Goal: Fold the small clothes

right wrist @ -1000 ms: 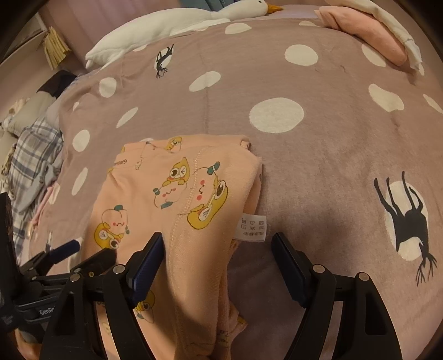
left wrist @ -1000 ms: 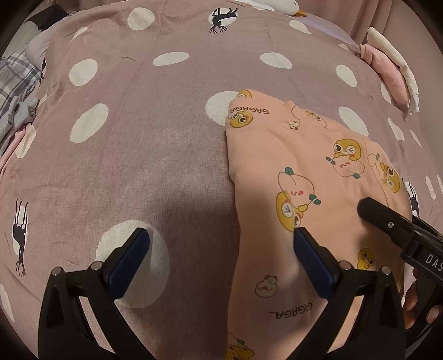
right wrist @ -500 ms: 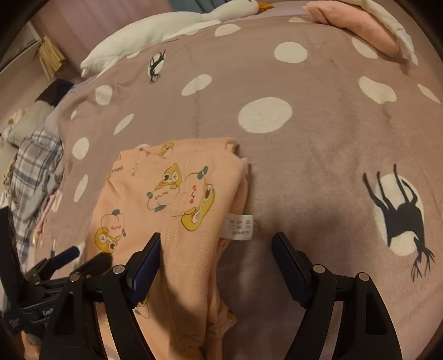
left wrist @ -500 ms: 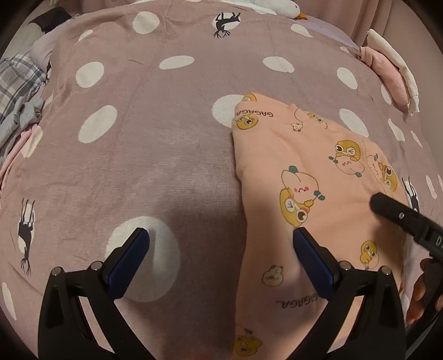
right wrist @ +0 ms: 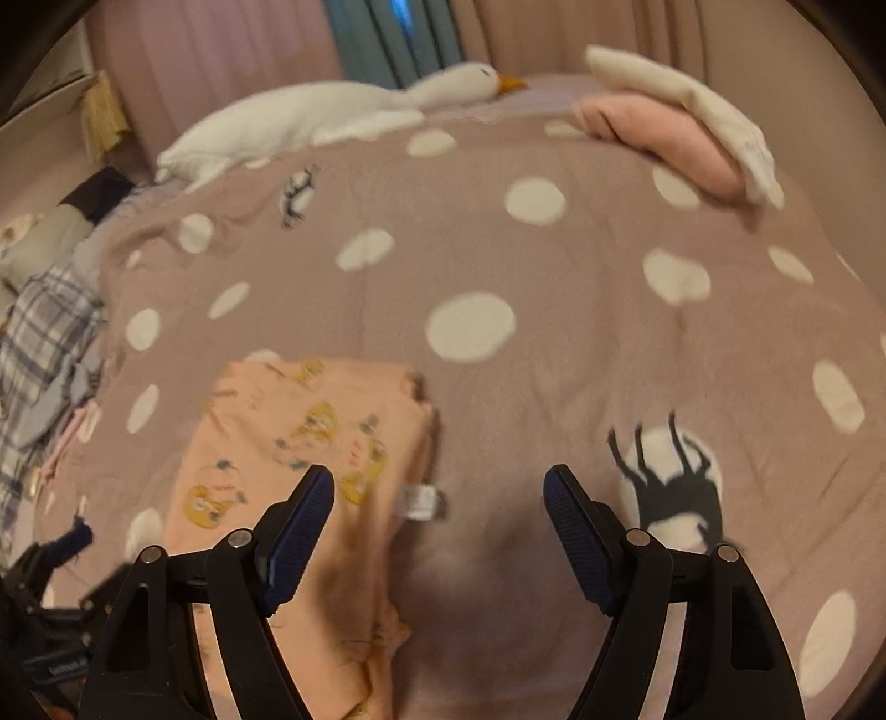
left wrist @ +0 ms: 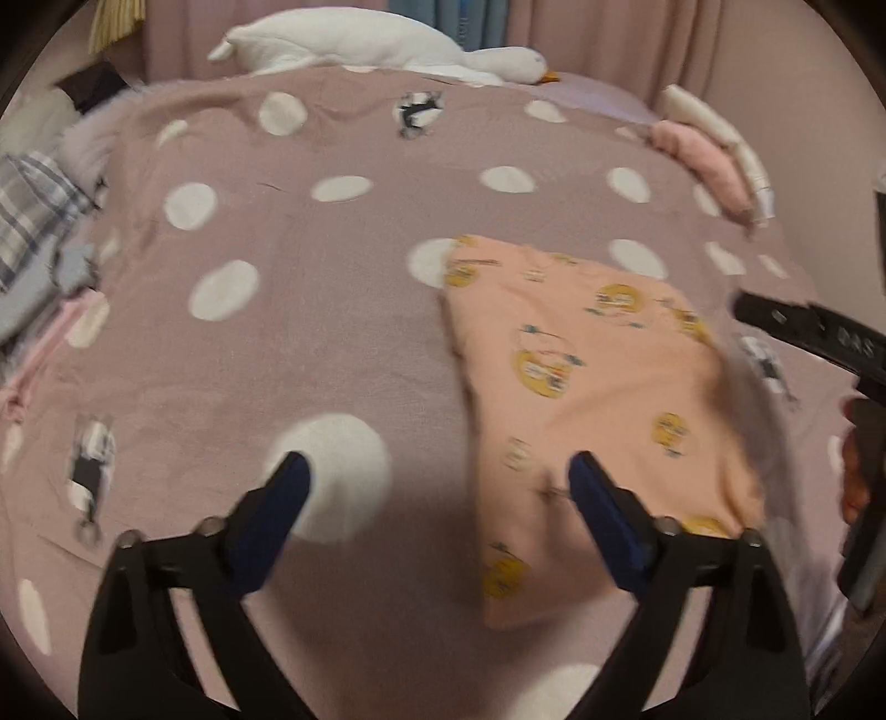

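Observation:
A small peach garment (left wrist: 581,399) printed with yellow cartoon figures lies folded flat on the mauve dotted bedspread (left wrist: 332,310). My left gripper (left wrist: 440,482) hangs above the garment's left edge; its jaws are closing with nothing between them. The other gripper shows as a black bar at the right edge of the left wrist view. In the right wrist view the same garment (right wrist: 288,443) lies at lower left, its white label (right wrist: 418,501) on the right side. My right gripper (right wrist: 437,493) stands open above that edge, holding nothing.
A white plush goose (left wrist: 382,47) lies along the bed's far edge. Folded pink and cream clothes (right wrist: 681,133) are stacked at the far right. A heap of plaid and grey clothes (left wrist: 33,232) lies at the left. Curtains hang behind.
Both grippers have risen and drawn back from the garment, so more of the bed shows. The left jaws have narrowed slightly. The garment lies as before.

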{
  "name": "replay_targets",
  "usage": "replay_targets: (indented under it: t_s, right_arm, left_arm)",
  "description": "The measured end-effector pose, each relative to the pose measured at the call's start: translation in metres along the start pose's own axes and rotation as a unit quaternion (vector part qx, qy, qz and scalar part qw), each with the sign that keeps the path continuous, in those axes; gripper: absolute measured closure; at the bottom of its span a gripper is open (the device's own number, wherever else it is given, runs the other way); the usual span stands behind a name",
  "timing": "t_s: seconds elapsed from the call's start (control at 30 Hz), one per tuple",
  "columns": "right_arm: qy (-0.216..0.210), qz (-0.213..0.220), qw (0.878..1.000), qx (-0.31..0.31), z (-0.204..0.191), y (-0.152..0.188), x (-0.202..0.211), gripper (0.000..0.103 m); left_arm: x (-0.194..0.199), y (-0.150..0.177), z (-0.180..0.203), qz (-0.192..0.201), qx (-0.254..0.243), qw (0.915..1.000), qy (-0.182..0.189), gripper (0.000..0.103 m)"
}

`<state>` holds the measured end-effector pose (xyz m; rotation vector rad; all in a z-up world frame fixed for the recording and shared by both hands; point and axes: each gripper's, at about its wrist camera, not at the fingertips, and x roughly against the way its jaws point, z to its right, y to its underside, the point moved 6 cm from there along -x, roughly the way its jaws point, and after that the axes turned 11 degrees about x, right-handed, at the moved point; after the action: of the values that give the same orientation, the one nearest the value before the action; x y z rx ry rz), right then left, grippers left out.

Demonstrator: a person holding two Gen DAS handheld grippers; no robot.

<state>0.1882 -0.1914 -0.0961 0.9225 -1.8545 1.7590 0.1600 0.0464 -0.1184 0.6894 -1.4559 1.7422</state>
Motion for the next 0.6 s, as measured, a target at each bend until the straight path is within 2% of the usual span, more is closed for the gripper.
replay_targets:
  t_s: [0.07,0.13,0.2,0.23,0.27,0.37,0.5,0.53,0.57,0.6]
  right_arm:
    - [-0.035,0.01,0.999,0.007,-0.009,-0.006,0.002,0.025]
    - [-0.072,0.012,0.997,0.008,-0.017,-0.01,-0.002,0.026]
    - [-0.101,0.007,0.995,0.007,-0.024,-0.012,-0.01,0.037]
    - [-0.107,-0.002,0.994,0.009,-0.028,-0.012,-0.017,0.046]
    - [-0.116,-0.01,0.993,0.014,-0.033,-0.012,-0.024,0.053]
    - [-0.128,-0.033,0.991,0.024,-0.043,-0.009,-0.044,0.064]
    - [-0.097,-0.082,0.992,0.013,-0.032,-0.002,-0.078,0.073]
    - [-0.093,-0.087,0.992,0.004,-0.026,-0.001,-0.084,0.078]
    - [-0.087,-0.089,0.992,-0.008,-0.02,-0.002,-0.088,0.091]
    - [-0.084,-0.088,0.992,-0.019,-0.014,-0.003,-0.09,0.096]
  left_arm:
    - [-0.002,0.007,0.006,-0.013,0.007,0.9995,0.027,0.035]
    - [-0.003,0.011,0.014,-0.017,0.005,0.9991,0.038,0.046]
    - [-0.006,0.017,0.021,-0.023,0.002,0.9985,0.05,0.058]
    - [-0.009,0.02,0.025,-0.029,0.0,0.9978,0.06,0.063]
    - [-0.012,0.023,0.028,-0.035,-0.005,0.9974,0.064,0.064]
    - [-0.022,0.031,0.03,-0.048,-0.022,0.9973,0.05,0.064]
    - [-0.033,0.041,0.026,-0.064,-0.029,0.9966,0.042,0.063]
    - [-0.033,0.042,0.025,-0.065,-0.029,0.9965,0.043,0.062]
    - [-0.033,0.042,0.024,-0.067,-0.03,0.9963,0.045,0.061]
    - [-0.032,0.042,0.023,-0.068,-0.03,0.9962,0.046,0.061]
